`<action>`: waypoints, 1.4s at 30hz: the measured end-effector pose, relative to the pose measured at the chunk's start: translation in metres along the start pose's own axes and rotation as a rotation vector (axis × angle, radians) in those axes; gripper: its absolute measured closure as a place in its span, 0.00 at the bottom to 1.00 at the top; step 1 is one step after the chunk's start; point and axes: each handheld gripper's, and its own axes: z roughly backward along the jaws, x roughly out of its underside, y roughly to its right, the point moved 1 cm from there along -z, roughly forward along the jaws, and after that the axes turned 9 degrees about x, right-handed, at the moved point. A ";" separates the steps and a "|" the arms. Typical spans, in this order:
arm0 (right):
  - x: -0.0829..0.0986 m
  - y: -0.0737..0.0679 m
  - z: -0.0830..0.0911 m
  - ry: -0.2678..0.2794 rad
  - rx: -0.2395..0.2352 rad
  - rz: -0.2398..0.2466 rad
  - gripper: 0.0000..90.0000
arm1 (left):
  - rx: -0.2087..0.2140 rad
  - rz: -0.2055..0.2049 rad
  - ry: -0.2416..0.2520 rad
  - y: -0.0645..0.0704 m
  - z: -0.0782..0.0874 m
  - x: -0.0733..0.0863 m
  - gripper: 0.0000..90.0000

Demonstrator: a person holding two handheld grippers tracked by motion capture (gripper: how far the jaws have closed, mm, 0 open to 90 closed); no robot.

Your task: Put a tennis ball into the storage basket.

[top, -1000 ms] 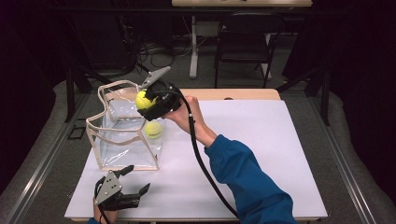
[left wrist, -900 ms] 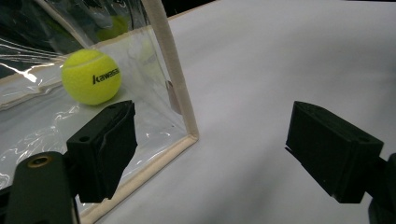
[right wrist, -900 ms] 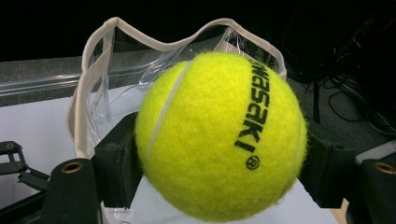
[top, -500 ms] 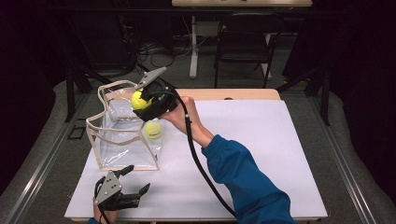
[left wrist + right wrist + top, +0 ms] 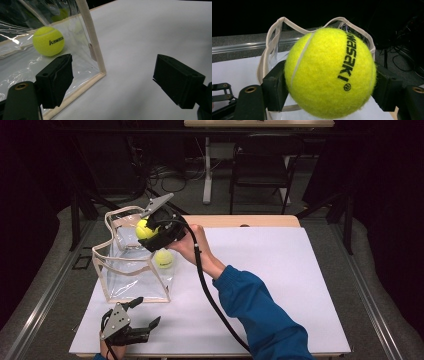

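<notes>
A clear plastic bag (image 5: pixel 131 281) with cream trim stands open on the left of the white table (image 5: pixel 280 285). My right gripper (image 5: pixel 148 231) hovers over its opening, shut on a yellow tennis ball (image 5: pixel 144 229). In the right gripper view that ball (image 5: pixel 329 72) sits squeezed between both jaws, with the bag's rim (image 5: pixel 274 27) behind it. A second tennis ball (image 5: pixel 164 259) lies inside the bag at its right wall. My left gripper (image 5: pixel 145 312) rests open near the table's front left corner. Its view shows the bag's corner seam (image 5: pixel 91 37) and the inner ball (image 5: pixel 48 41) through the plastic.
A wooden table edge (image 5: pixel 250 221) runs behind the white surface. Beyond it stand a dark chair (image 5: pixel 260 170) and a table leg (image 5: pixel 206 170), with cables on the floor. Metal rails (image 5: pixel 45 295) flank both sides. The right gripper's black cable (image 5: pixel 210 295) trails across the middle.
My right gripper has carried its ball slightly left and down, further over the bag's opening. The left gripper has stayed in place.
</notes>
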 end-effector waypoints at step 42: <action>-0.003 -0.019 -0.024 -0.031 -0.058 0.017 0.28 | 0.006 -0.002 0.004 0.000 0.001 0.000 0.18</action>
